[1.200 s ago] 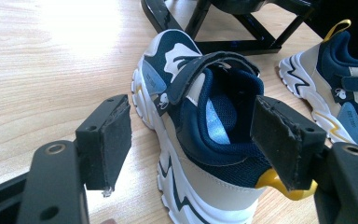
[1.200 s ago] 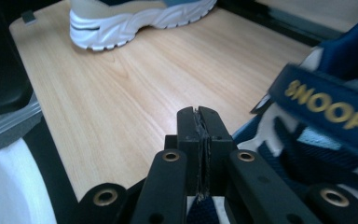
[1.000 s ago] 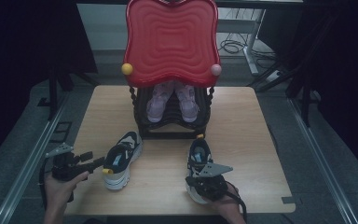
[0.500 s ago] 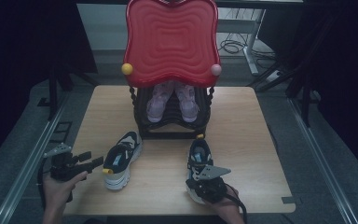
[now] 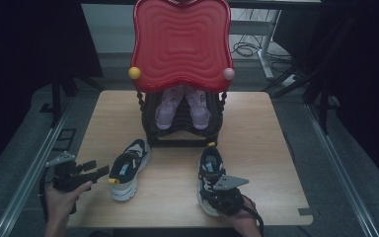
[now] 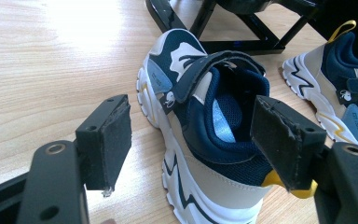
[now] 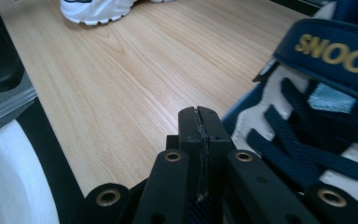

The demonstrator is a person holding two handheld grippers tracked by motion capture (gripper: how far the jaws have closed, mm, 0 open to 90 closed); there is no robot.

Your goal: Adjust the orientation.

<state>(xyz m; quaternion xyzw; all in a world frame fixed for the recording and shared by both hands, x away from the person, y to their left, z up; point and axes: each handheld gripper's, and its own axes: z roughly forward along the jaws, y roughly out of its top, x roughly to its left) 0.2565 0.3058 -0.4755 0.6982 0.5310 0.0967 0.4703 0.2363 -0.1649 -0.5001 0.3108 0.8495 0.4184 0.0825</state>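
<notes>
I see my left gripper (image 5: 94, 173), jaws wide, beside the navy-and-white strapped sneaker (image 5: 128, 168) at lower left; right gripper (image 5: 223, 195), jaws closed empty, over its mate (image 5: 210, 174). Black rack (image 5: 182, 129) with red wavy plastic panel (image 5: 180, 43) stands behind on the wooden bench (image 5: 266, 148).

Pale wood-grain table (image 6: 51, 60), smooth with a soft sheen; the near shoe (image 6: 205, 140) shows mesh cloth lining and smooth panels; glossy red plastic-looking chair back (image 5: 180, 42); matt black rack frame (image 6: 242, 28).
</notes>
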